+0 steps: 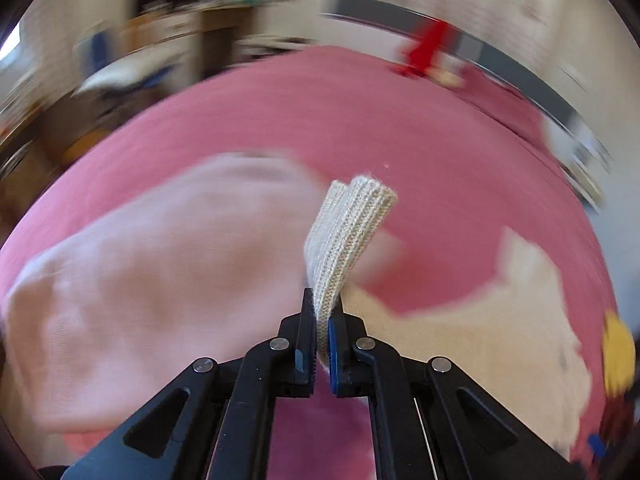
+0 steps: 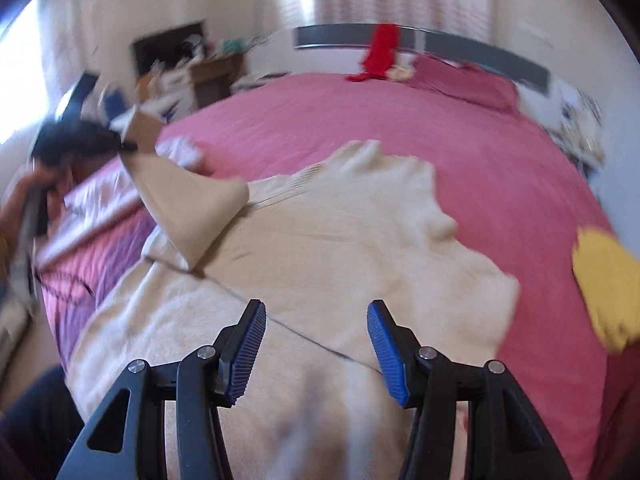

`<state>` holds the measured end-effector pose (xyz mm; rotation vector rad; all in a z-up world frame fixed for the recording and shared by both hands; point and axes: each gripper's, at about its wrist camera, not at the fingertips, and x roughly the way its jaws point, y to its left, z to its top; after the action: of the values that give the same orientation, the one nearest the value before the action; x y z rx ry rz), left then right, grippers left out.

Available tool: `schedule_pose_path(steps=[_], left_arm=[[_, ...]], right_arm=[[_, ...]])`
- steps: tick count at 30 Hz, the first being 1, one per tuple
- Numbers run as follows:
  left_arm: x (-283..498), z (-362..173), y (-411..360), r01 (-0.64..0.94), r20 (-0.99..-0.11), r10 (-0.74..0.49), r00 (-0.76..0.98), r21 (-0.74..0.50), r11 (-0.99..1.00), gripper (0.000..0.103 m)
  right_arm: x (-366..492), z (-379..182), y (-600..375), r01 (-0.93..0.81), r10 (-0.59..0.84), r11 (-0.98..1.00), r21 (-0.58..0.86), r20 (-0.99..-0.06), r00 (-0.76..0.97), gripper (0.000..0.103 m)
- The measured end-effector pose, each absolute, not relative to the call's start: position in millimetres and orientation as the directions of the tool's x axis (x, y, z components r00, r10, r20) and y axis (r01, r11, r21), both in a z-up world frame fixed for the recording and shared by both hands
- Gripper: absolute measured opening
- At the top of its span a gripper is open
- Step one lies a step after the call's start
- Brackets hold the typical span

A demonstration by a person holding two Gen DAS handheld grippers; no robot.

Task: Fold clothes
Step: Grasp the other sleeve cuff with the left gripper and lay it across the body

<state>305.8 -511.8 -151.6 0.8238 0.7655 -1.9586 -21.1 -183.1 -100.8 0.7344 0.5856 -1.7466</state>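
Observation:
A cream knit sweater [image 2: 340, 232] lies spread on the pink bedspread [image 2: 360, 120]. My left gripper [image 1: 322, 300] is shut on the sweater's ribbed cuff [image 1: 352, 232], which sticks up between the fingers. In the right wrist view that sleeve [image 2: 188, 208] is lifted and pulled left, with the blurred left gripper [image 2: 124, 146] at its tip. My right gripper [image 2: 316, 312] hovers open over the sweater's near part, nothing between its blue pads [image 2: 248, 344]. Part of the sweater body [image 1: 480, 340] shows low at the right in the left wrist view.
A pale pink garment [image 1: 140, 272] lies left of the sweater, and a pink-purple cloth [image 2: 88, 248] near the bed's left edge. A yellow item [image 2: 604, 284] sits at right. Far off are a red toy [image 2: 380, 52], pink pillows [image 2: 460, 80] and a grey headboard [image 2: 480, 52].

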Motion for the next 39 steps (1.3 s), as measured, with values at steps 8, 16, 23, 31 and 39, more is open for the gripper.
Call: schedule_pose_path(steps=[8,16,23,31,39], left_arm=[[439,-194,-636,0.962,-0.815,-0.514,-0.267,-0.261,-0.086,0.007],[493,-236,-670,0.781,-0.751,-0.238,-0.616,-0.621,-0.064,0.041],[528,-215,-661,0.676,-0.594,-0.373,-0.713,-0.722,-0.143,0.079],[503,-235,-599,0.687,-0.642,-0.245,-0.726,-0.662,-0.301,0.080],[466,-262,-544,0.637,-0.643,-0.080,-0.762,-0.722,-0.271,0.080]], right_arm=[[72,-131,-283,0.977,-0.612,-0.068,-0.204,-0.764,-0.203,0.052],[111,-157,-339,0.936,-0.589,0.022,-0.351,-0.761,-0.271,0.052],[142,-190,-335,0.808,-0.608,0.095,-0.582,-0.677,-0.416,0.052],[157,-215,-347,0.598,-0.651,0.056,-0.800,-0.483,-0.585,0.049],[140,-230,-377,0.626,-0.575,0.069,-0.777,-0.544,-0.612,0.007]])
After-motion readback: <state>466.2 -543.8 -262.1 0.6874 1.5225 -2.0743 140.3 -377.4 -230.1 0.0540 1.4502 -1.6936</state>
